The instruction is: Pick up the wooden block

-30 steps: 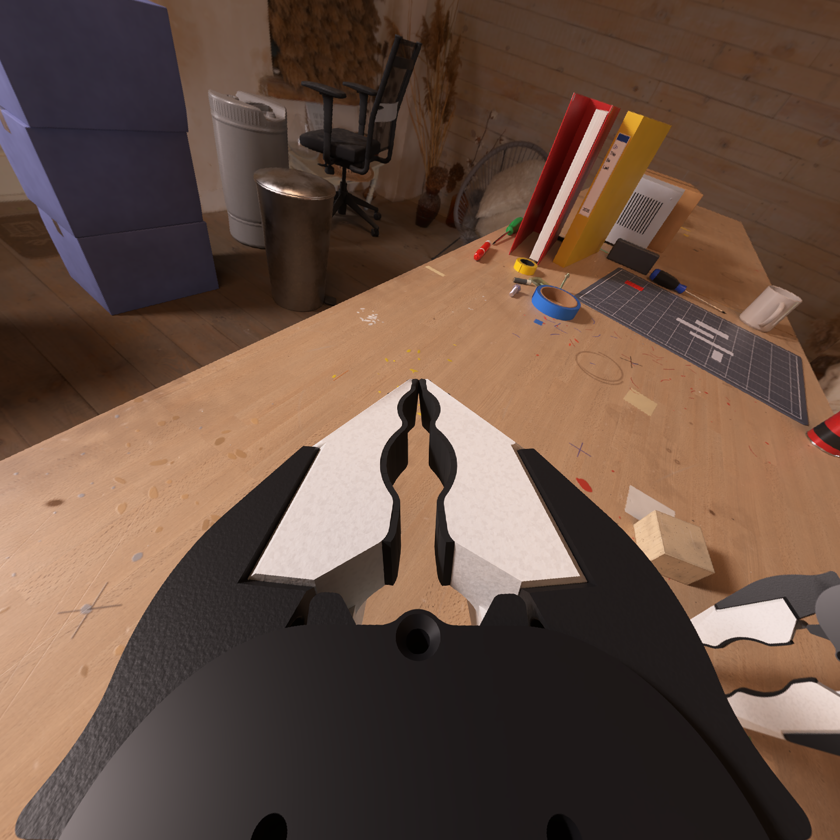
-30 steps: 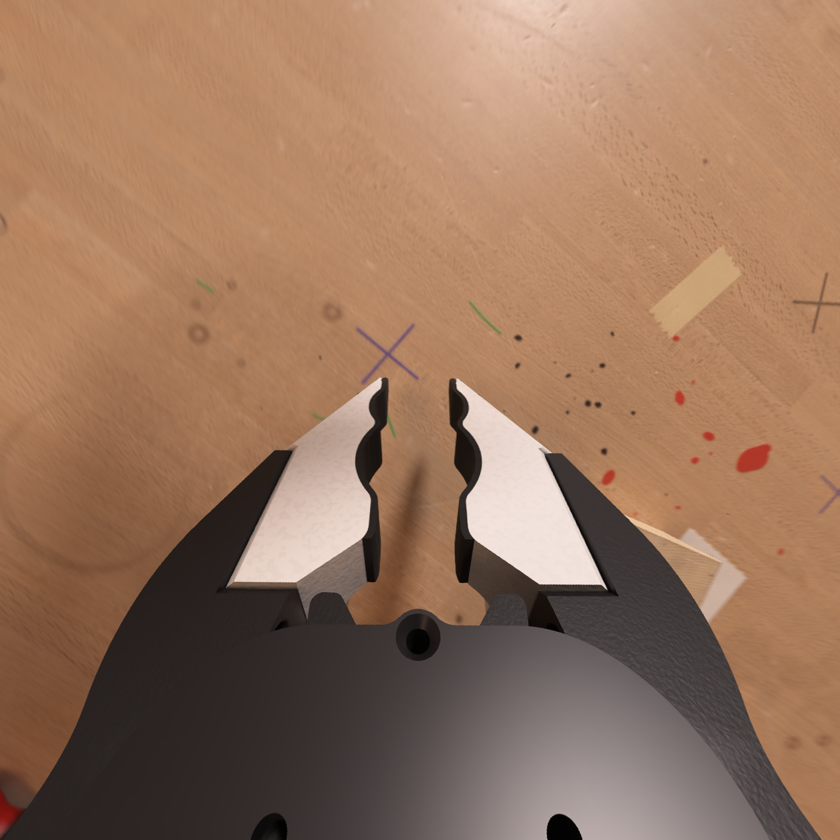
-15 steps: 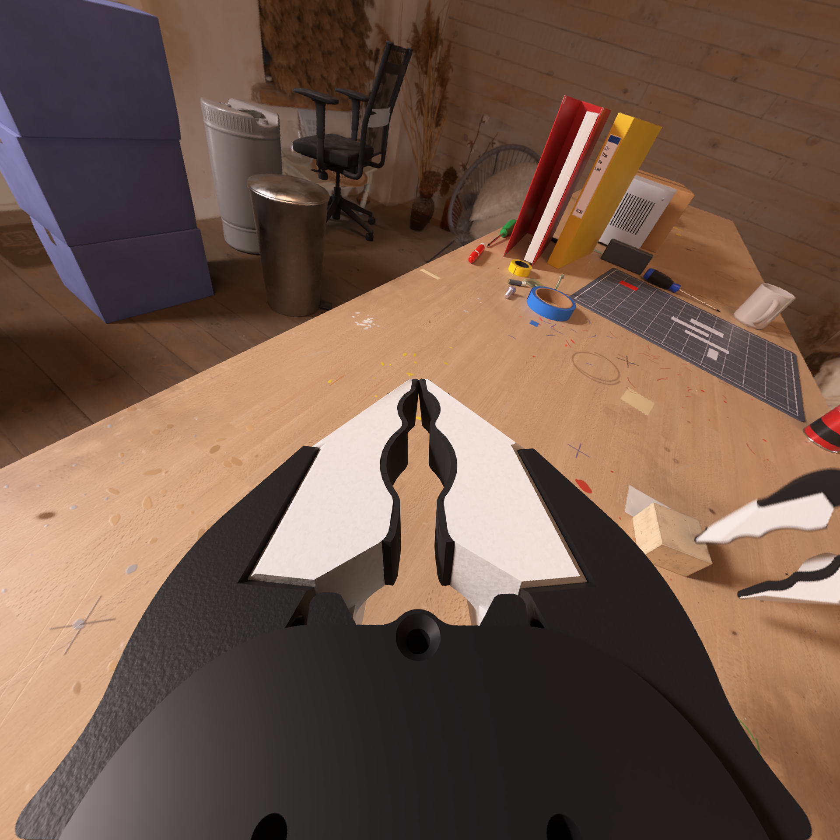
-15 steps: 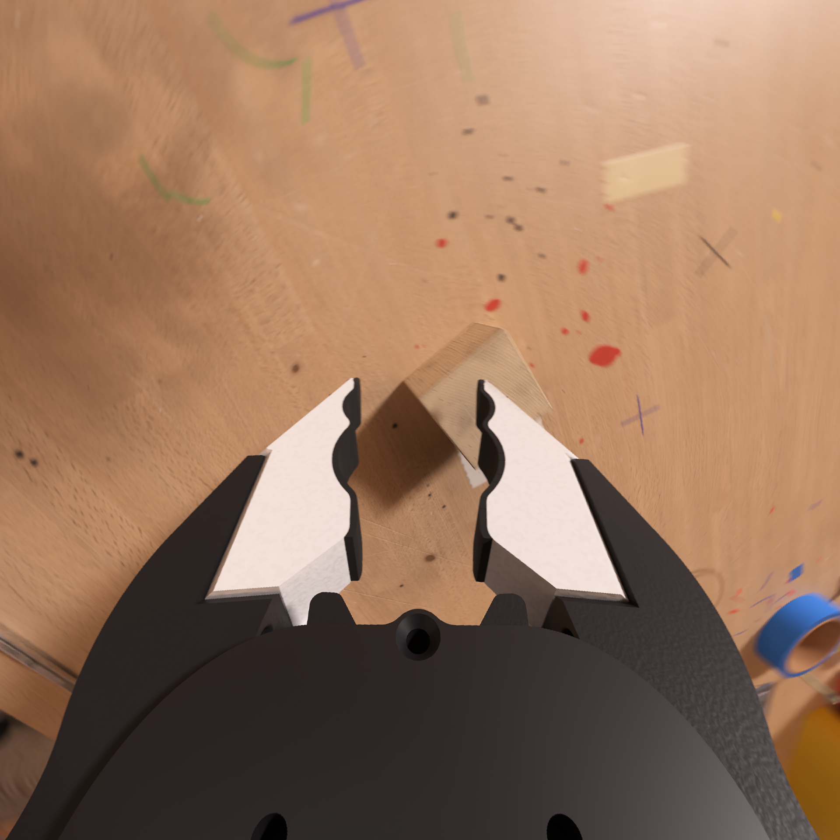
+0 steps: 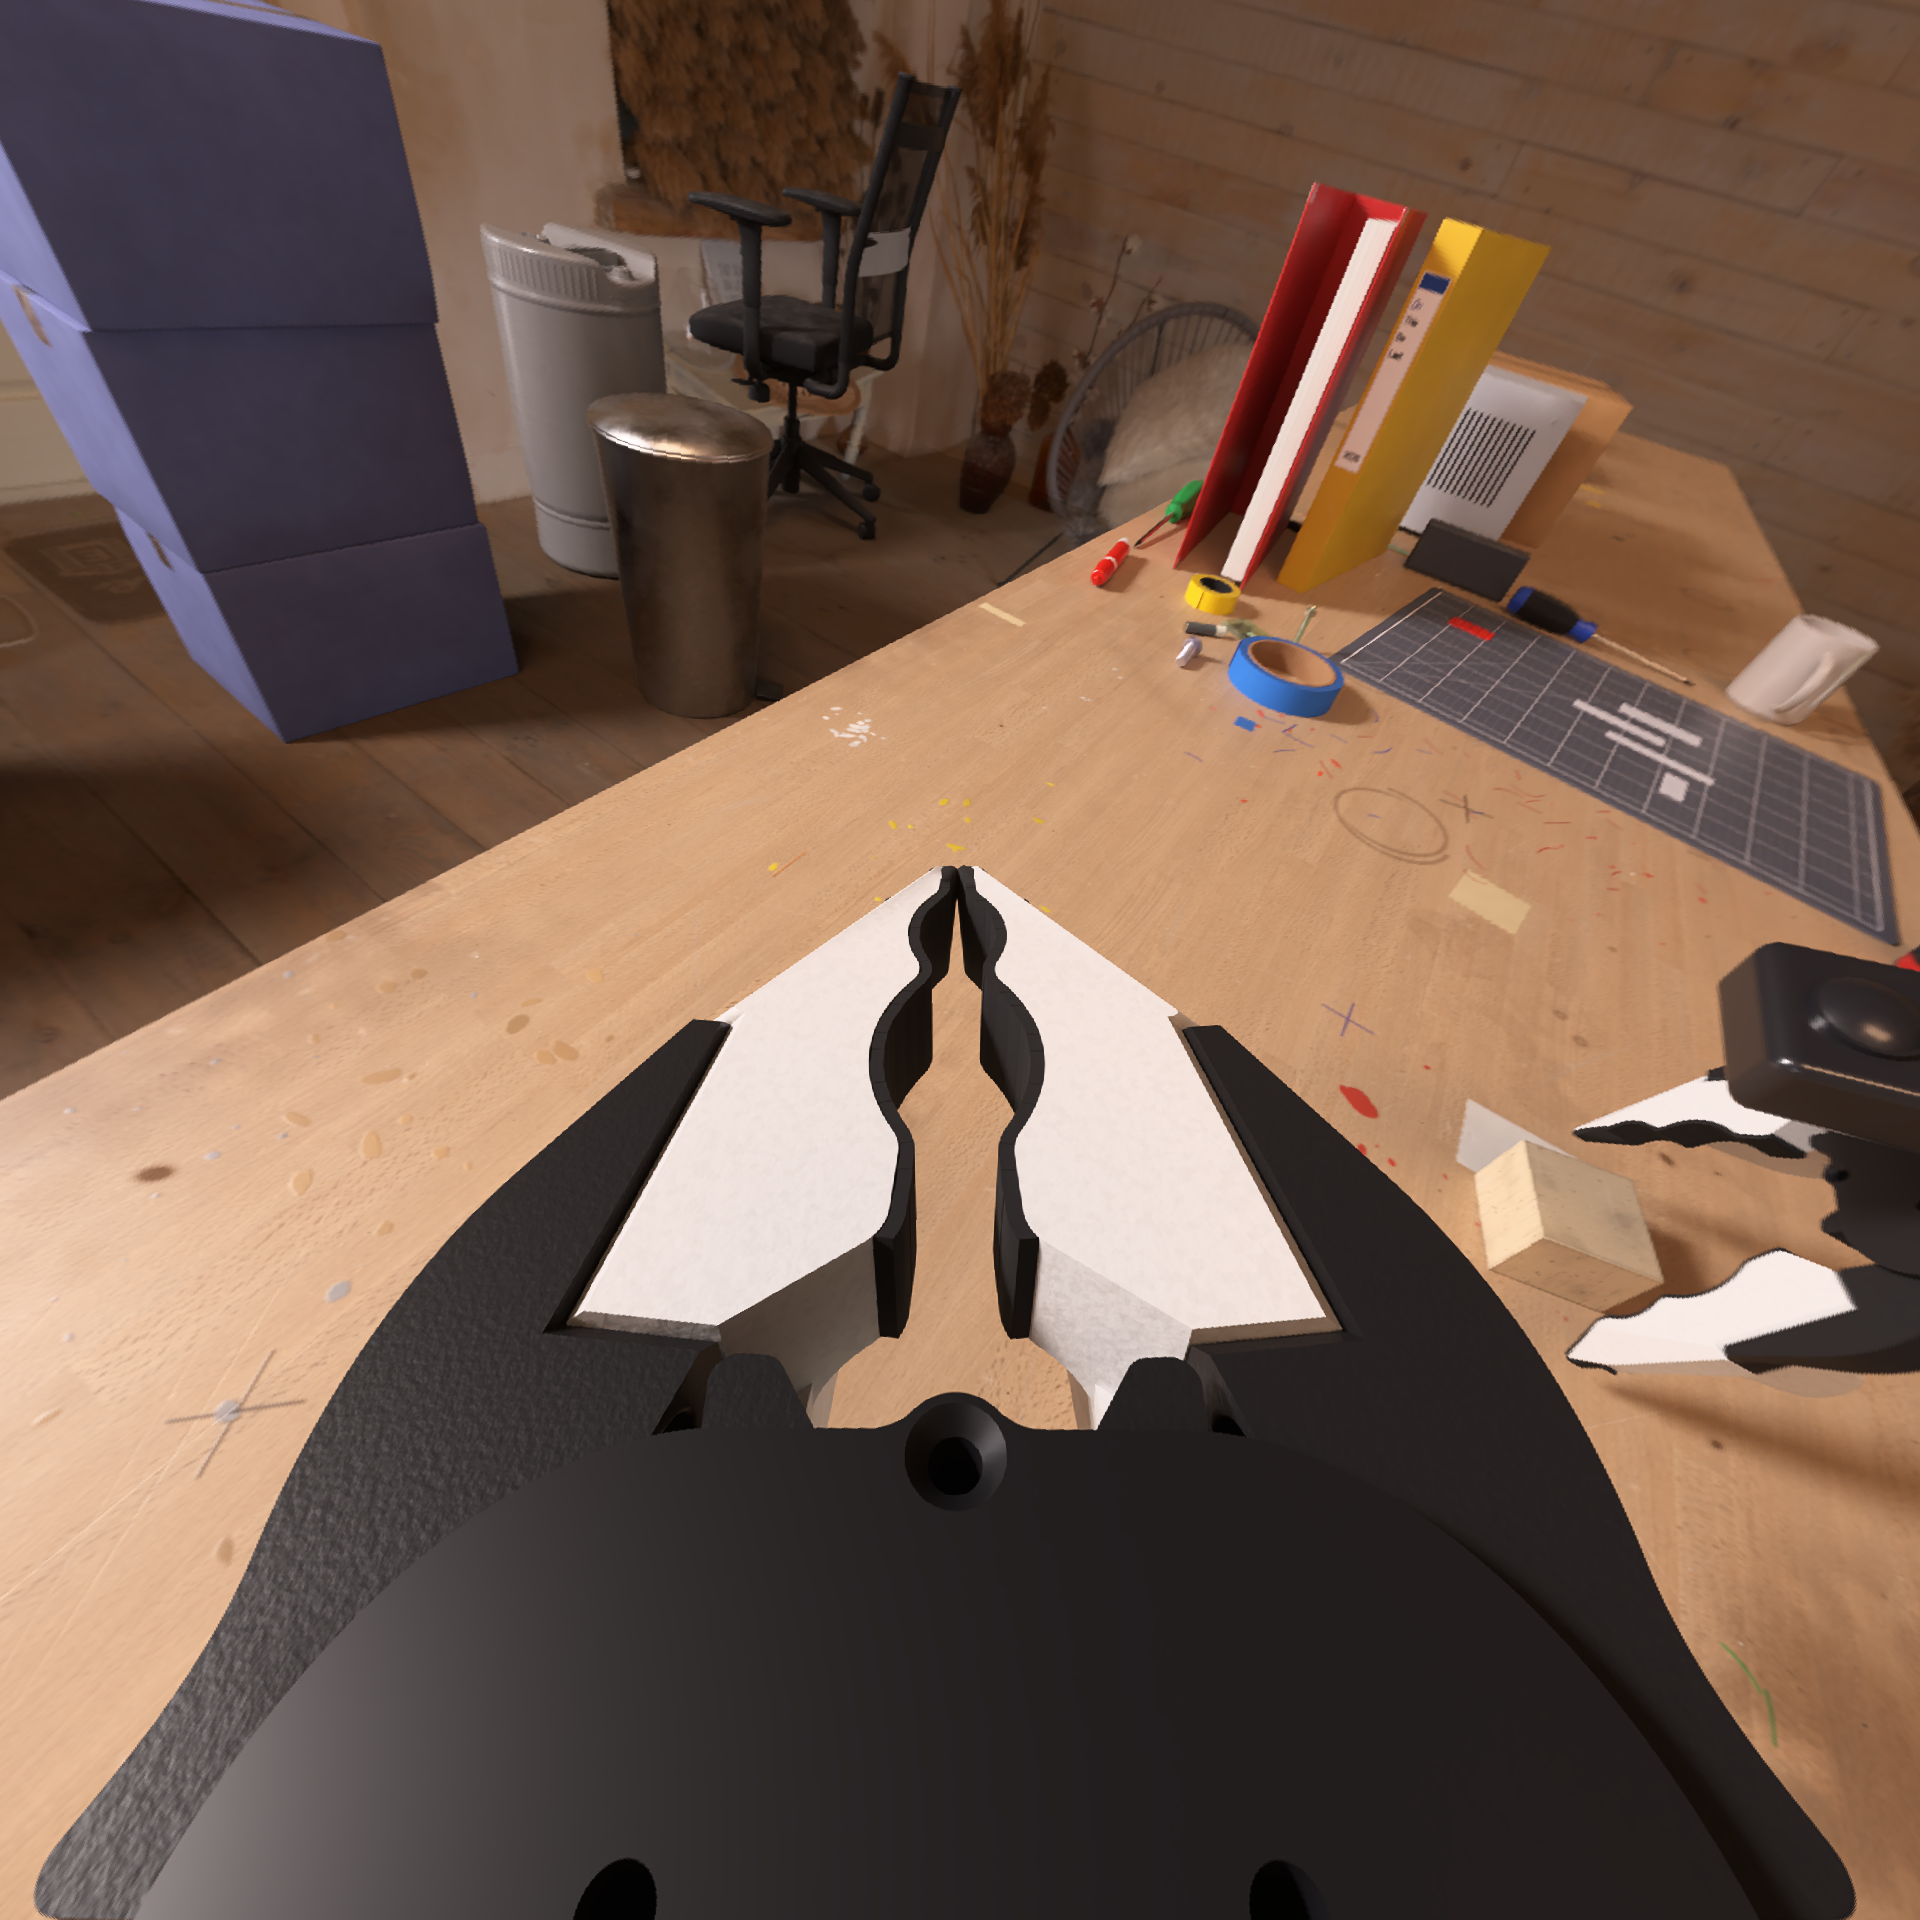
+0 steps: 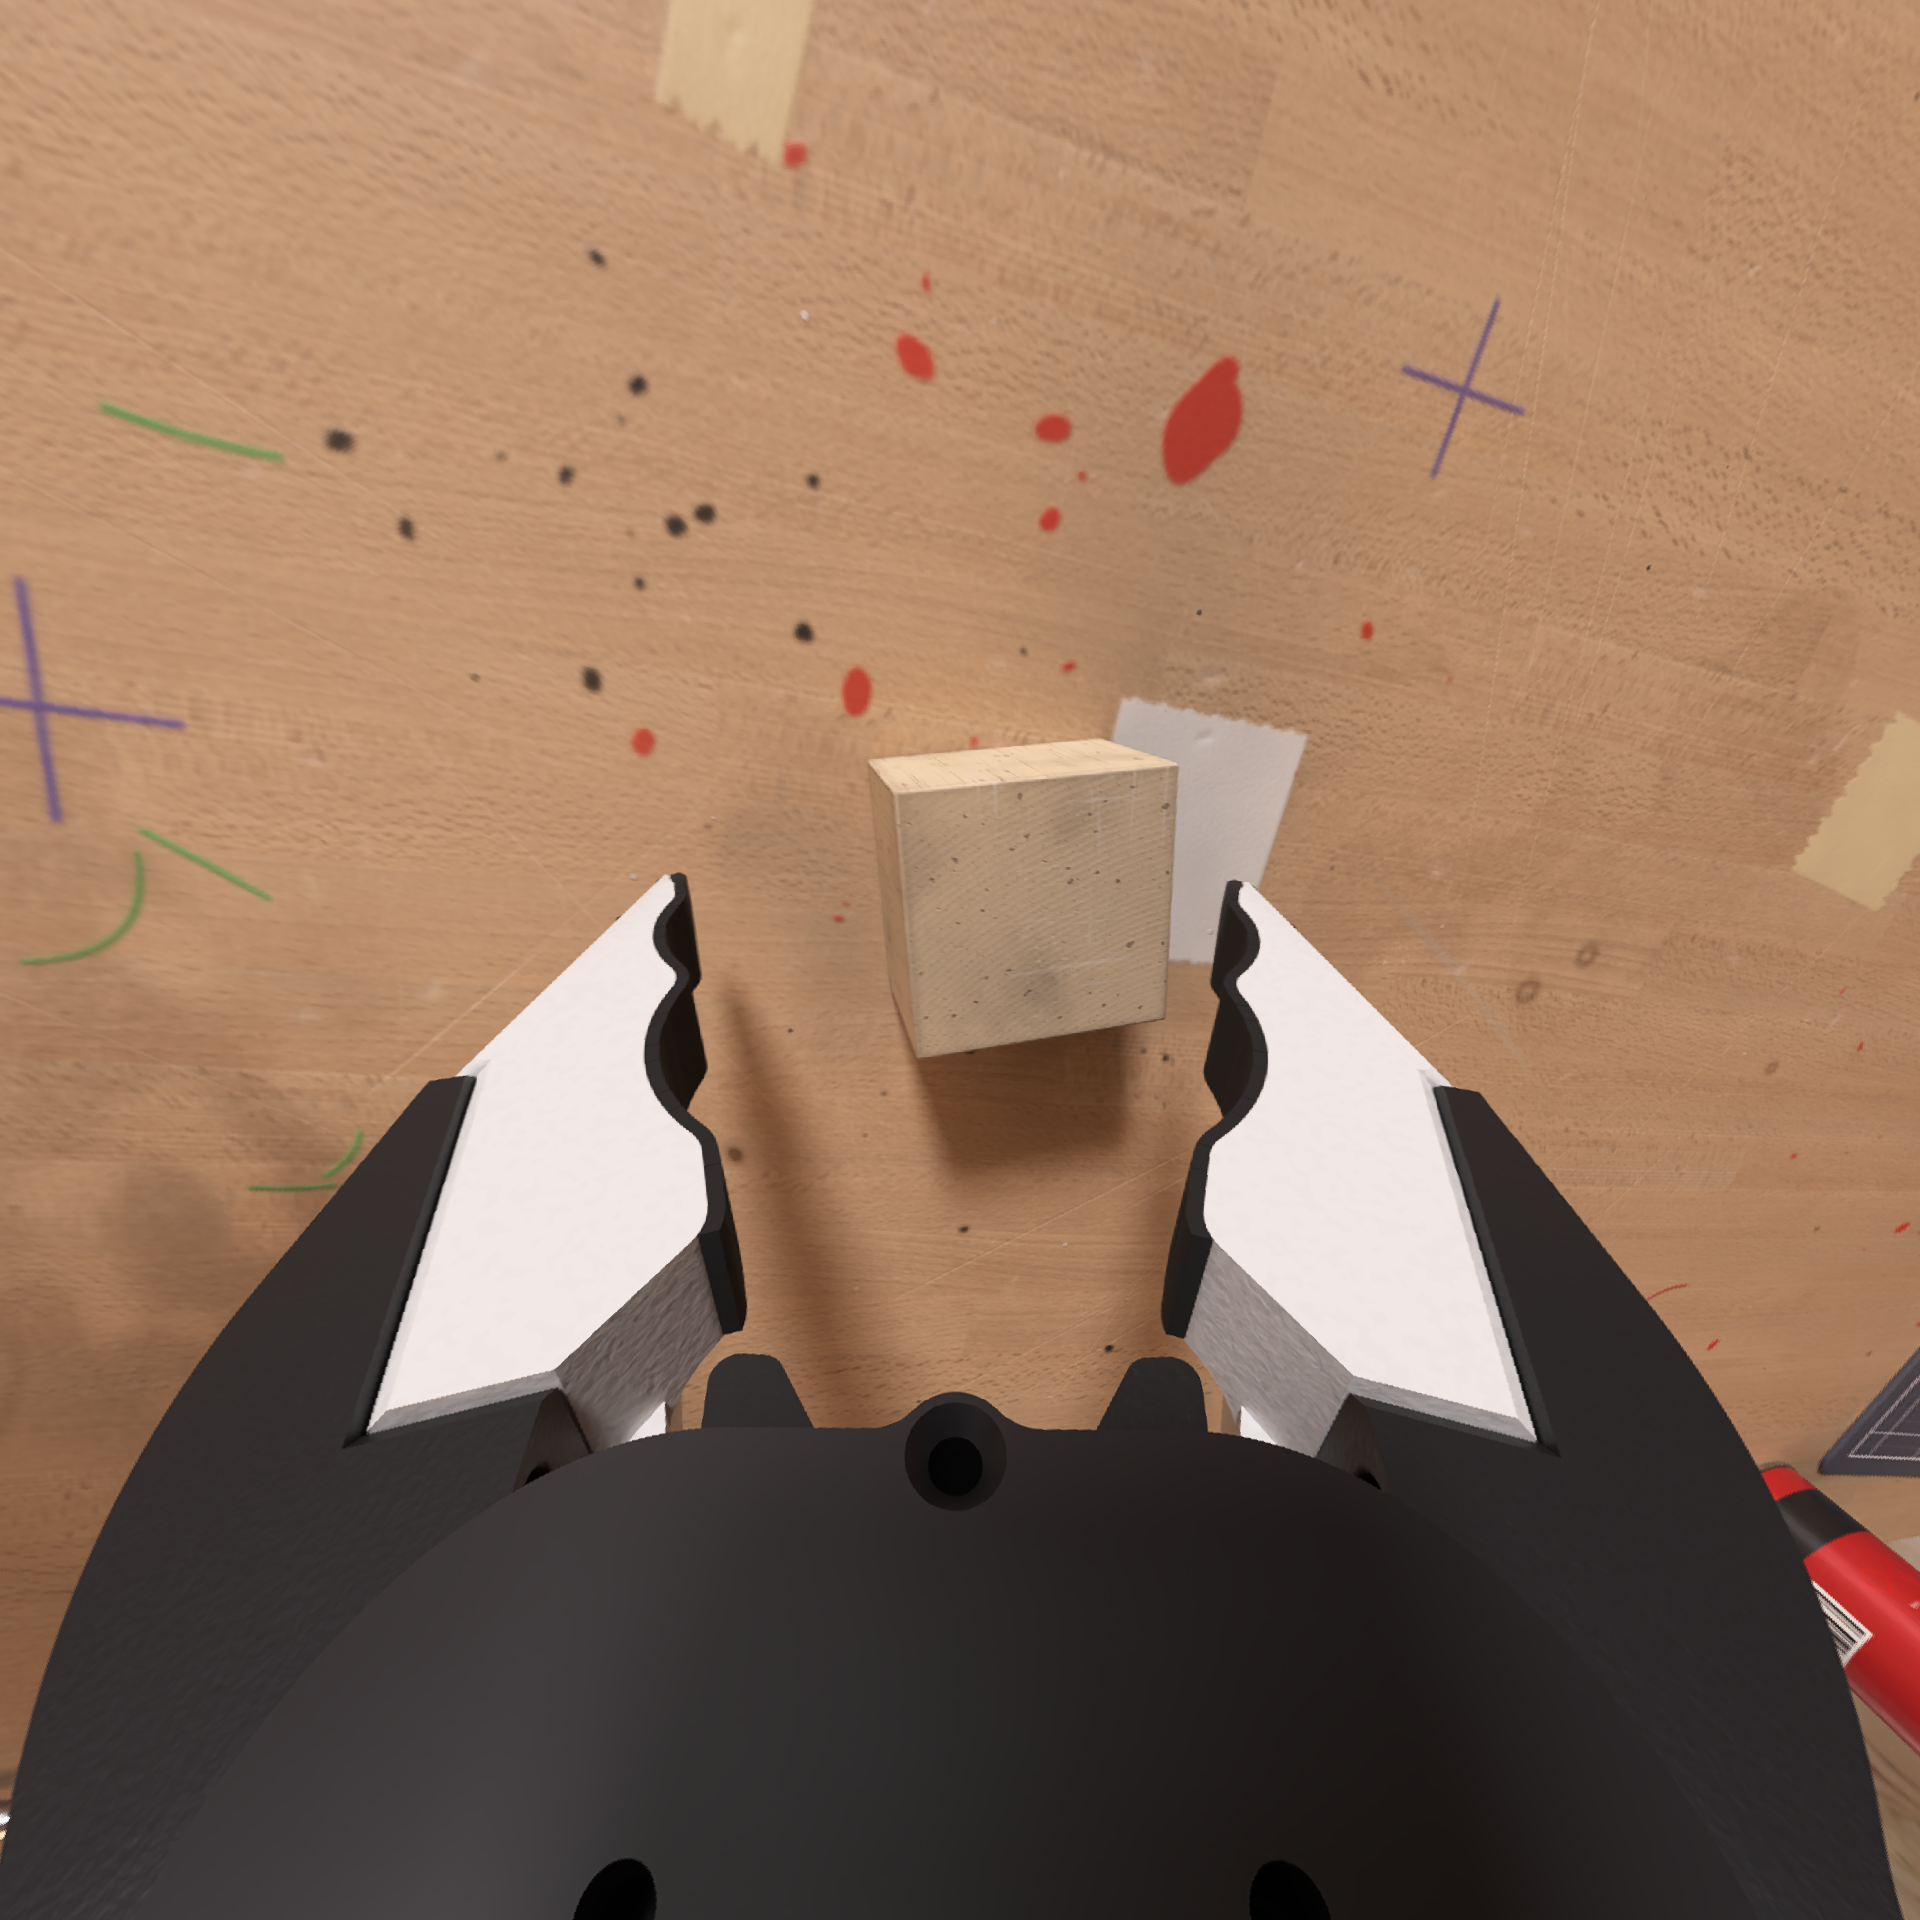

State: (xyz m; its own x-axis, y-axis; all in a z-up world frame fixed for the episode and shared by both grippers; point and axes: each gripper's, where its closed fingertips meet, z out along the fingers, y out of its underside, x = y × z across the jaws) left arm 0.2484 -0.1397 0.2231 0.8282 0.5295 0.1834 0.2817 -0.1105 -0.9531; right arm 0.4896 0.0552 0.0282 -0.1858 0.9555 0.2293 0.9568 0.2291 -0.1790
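Observation:
The pale wooden block (image 6: 1023, 899) sits on the wooden table, partly on a white strip of tape (image 6: 1226, 821). My right gripper (image 6: 951, 883) is open wide and hovers over the block, which lies just ahead of and between its fingertips, a little right of centre. In the left wrist view the block (image 5: 1564, 1216) is at the right, with the right gripper (image 5: 1579, 1242) open around its far side. My left gripper (image 5: 956, 875) is shut and empty, over bare table to the left of the block.
A blue tape roll (image 5: 1286, 675), yellow tape roll (image 5: 1212, 594), red and yellow binders (image 5: 1351, 384), a dark cutting mat (image 5: 1662, 738) and a white mug (image 5: 1803, 667) stand at the table's far end. A red object (image 6: 1849, 1590) lies near the right gripper. The table edge runs along the left.
My right gripper has opened wider and swung to line up with the block, which now lies between its fingertips. The left gripper has stayed shut and almost still.

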